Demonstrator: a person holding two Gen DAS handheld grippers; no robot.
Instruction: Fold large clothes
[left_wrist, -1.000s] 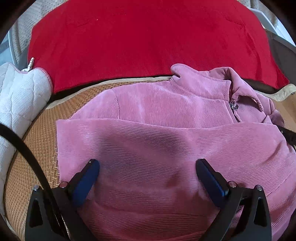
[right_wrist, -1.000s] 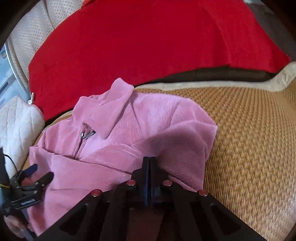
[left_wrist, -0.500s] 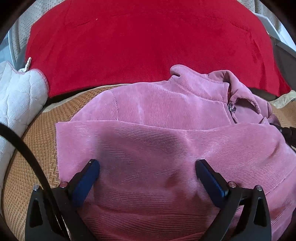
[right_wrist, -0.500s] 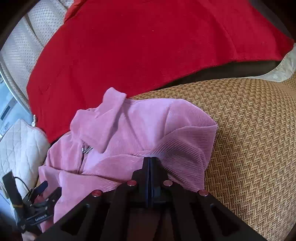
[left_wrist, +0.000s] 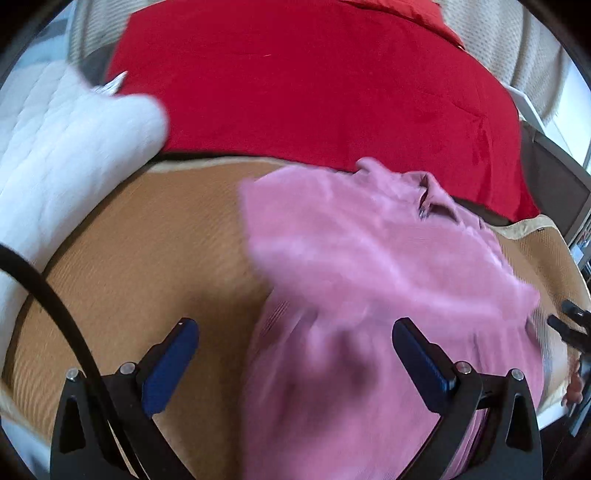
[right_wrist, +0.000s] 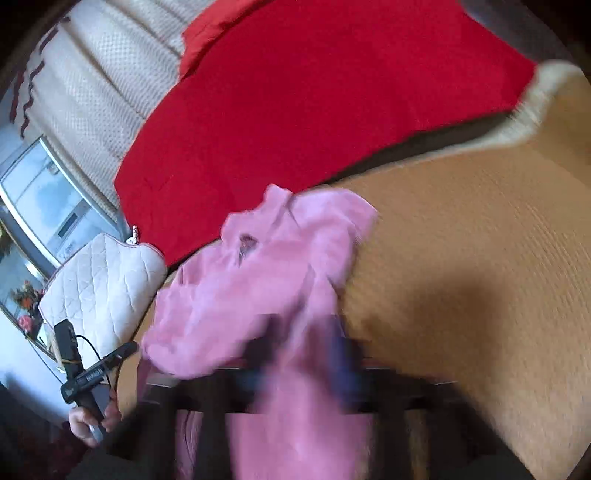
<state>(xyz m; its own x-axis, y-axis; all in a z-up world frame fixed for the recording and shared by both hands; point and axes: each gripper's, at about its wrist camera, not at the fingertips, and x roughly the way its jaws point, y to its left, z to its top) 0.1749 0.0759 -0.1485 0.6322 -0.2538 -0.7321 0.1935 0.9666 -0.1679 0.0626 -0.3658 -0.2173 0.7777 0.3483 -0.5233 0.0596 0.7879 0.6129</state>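
Corduroy pink jacket is soft, floppy: take its hem edge. Left gripper fingers gape, holding nothing; right gripper fingers are opening around blurred cloth.

Both cams ride on the grippers and look forward and down along the fingers, pretty close over the tan woven mat. The left one looks across the crumpled pink corduroy jacket from its left, the right one from its right. Both catch the red blanket behind and the white quilted cushion.

motion blur smears the right hand-held gripper, opening around the pink garment.
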